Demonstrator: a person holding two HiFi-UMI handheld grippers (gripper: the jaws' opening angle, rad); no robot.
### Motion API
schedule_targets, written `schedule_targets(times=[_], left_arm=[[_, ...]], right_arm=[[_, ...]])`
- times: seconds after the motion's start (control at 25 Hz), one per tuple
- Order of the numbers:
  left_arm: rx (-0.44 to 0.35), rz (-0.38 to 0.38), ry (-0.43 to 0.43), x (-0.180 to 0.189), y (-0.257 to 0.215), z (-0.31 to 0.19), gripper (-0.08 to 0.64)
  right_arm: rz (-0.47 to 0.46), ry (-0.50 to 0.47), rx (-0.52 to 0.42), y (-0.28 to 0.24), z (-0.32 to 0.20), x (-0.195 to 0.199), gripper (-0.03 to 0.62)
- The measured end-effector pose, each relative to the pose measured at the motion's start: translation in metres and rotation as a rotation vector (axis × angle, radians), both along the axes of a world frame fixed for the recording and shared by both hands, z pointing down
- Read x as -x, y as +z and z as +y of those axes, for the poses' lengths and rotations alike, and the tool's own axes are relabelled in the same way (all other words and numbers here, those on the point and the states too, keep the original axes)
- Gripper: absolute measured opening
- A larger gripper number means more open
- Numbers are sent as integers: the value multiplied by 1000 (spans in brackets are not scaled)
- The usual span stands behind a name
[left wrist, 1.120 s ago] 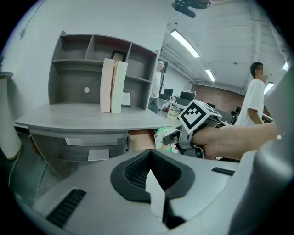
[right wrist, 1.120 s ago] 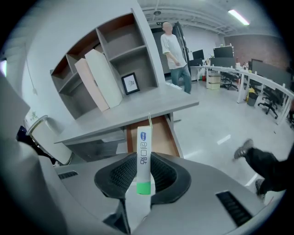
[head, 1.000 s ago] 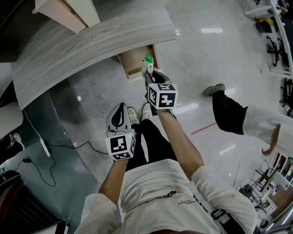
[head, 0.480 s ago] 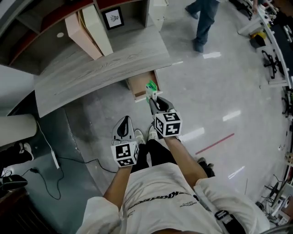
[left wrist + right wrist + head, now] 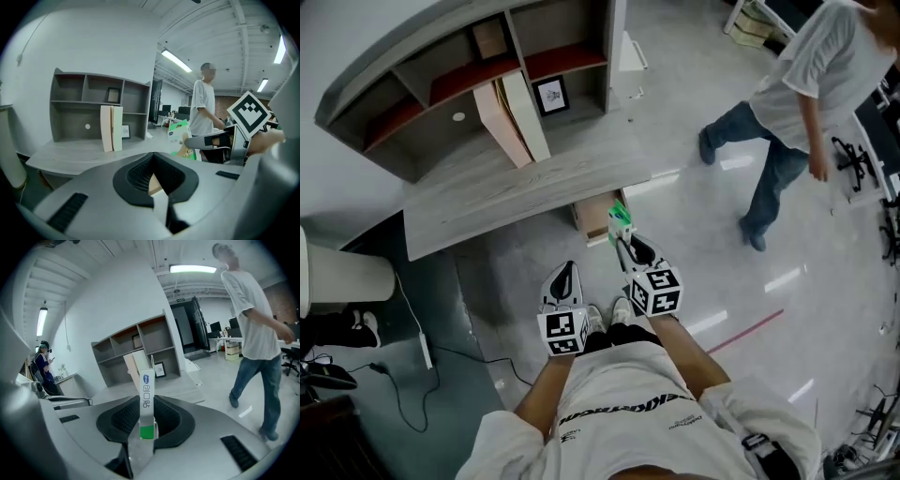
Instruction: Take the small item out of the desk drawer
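Note:
My right gripper (image 5: 625, 240) is shut on a small white and green box (image 5: 621, 217), which stands upright between its jaws (image 5: 146, 401). It hangs just in front of the open wooden drawer (image 5: 594, 214) under the grey desk's (image 5: 516, 199) edge. The left gripper (image 5: 563, 278) is held lower and to the left, over the floor, shut with nothing in it. In the left gripper view the box (image 5: 180, 135) and the right gripper (image 5: 213, 140) show to the right, with the desk (image 5: 89, 149) ahead.
A grey shelf unit (image 5: 469, 70) stands on the desk with upright folders (image 5: 516, 117) and a small framed picture (image 5: 549, 94). A person (image 5: 802, 103) walks on the glossy floor at the right. A power strip and cable (image 5: 422, 349) lie at the left.
The view has pulled back and up, so the desk's shelves now show. Both grippers sit lower in frame, the right still holding the box. A person has walked in at the upper right.

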State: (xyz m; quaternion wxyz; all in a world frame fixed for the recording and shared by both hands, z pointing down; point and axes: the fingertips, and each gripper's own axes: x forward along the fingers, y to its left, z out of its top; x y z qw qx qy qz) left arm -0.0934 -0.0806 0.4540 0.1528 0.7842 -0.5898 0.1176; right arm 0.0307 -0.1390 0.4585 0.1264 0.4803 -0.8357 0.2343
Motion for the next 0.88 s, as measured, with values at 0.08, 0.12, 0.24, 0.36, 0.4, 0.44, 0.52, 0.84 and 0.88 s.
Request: schedule_targets(times=[0.08,0.12,0.24,0.36,0.4,0.44,0.52,0.84,0.88], left_arm=[[-16,-5,8,-1,-12,1,15],[-26,-5,11,-2,-19,1,15],[-60,-1,17,-7,-41,0,15],[-85,2,25,-9,-57,-3,15],[-92,3,28,-10,-62,-3,15],[-99,3,30,-10,-67,-2,15],[-115,2,34,-10,-75,-2,15],[-155,-8,24,-3,-90,-7,15],[-158,-10,25,-4,-91,-7,15]], right_arm=[[-5,-8,-31,-17,4,0,117],[-6,-14,-46,-26,6,0,115],[-3,-36,-85,-50,11,0,117],[-7,-41,-111,-69,15,0,117],[-8,-41,-117,-73,16,0,117],[-8,-41,-122,-77,18,0,117],[-8,-40,-134,-84,20,0,115],[-6,-39,-175,-96,17,-2,115],[-6,-41,-178,-95,17,-2,115]])
